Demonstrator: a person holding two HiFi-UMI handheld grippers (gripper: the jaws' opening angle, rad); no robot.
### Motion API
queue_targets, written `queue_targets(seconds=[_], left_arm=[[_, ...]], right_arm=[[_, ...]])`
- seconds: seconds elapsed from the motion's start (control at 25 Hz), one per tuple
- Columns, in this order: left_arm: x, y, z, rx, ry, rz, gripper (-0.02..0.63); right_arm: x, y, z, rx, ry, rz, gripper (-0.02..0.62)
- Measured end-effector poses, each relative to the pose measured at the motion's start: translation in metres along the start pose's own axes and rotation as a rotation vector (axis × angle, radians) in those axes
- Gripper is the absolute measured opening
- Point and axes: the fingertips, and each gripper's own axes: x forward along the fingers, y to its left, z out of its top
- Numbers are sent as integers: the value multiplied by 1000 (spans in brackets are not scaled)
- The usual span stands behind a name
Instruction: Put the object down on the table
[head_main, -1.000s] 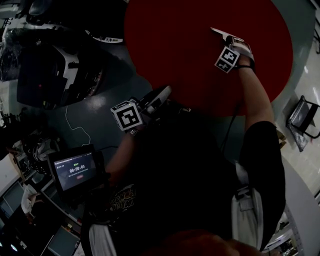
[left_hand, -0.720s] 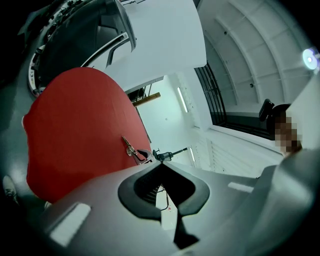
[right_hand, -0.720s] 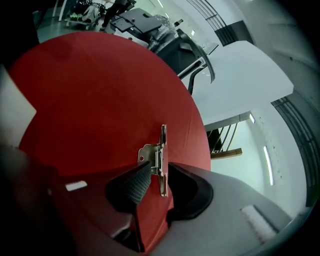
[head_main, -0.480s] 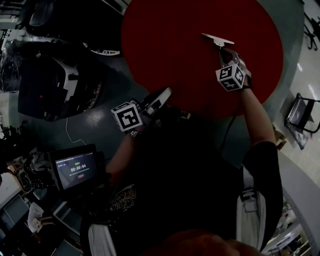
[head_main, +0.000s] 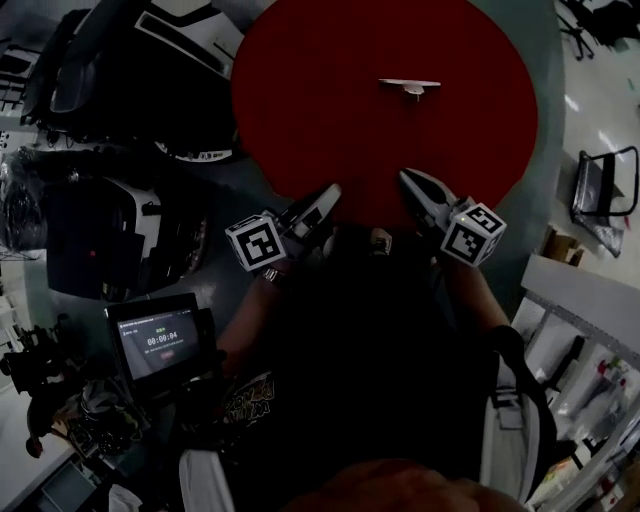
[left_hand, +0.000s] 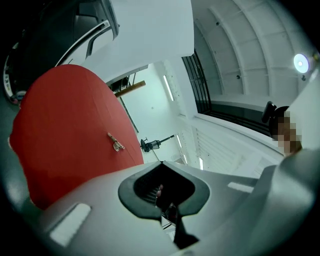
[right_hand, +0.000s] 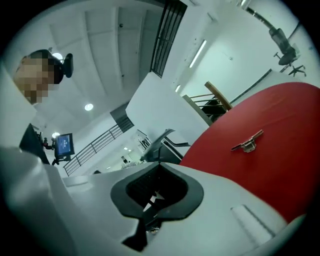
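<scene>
A small silvery metal latch (head_main: 408, 85) lies flat on the round red table (head_main: 320, 90), towards its far side, with nothing touching it. It also shows in the left gripper view as the latch (left_hand: 116, 142) and in the right gripper view as the latch (right_hand: 247, 141). My right gripper (head_main: 408, 180) hovers at the table's near edge, well short of the latch, jaws shut and empty; from its own camera the right gripper (right_hand: 160, 161) holds nothing. My left gripper (head_main: 330, 192) is beside it at the near edge, shut and empty, as the left gripper (left_hand: 160, 163) also appears.
A small monitor (head_main: 152, 343) showing a timer stands at the lower left. Dark machinery (head_main: 110, 190) crowds the floor left of the table. A folding chair (head_main: 598, 190) stands at the right. The person's dark torso fills the lower middle.
The right gripper let go of the latch, pulled back from the far side to the table's near edge and closed empty. The latch stays on the table. The left gripper held still.
</scene>
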Motion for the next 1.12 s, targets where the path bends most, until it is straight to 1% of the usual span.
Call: queue_targets(seconds=[0.12,0.24,0.28,0.36,0.48,0.6,0.76,0.92,1.12], left_arm=[[-14,-15,2,21,42,-37,11],[-47,-19,-4,49,69,-68,11],[-58,-19,-7,57,78,-80,11],[-75,-18,-15,59,106,-109,11],[-91,-17,-25,60,157,-126,11],[-109,-12,-34,35,174,-145,11],[-131,-21,-48,23,218,-171,11],[-136,-26,-56,19,248,-204,11],[-142,-28,-57,21,248,-218,11]], right_arm=[[-5,54,-5,-41,-35,19,5],[6,110,-33,-93,-52,27,5],[10,125,-45,-99,-59,22,5],[15,147,-64,-70,-86,-11,5],[19,168,-81,-38,-137,-57,5],[16,187,-101,-47,-151,-82,3],[3,211,-124,-15,-195,-107,2],[-3,217,-132,-8,-224,-122,2],[-2,226,-135,-18,-224,-109,2]])
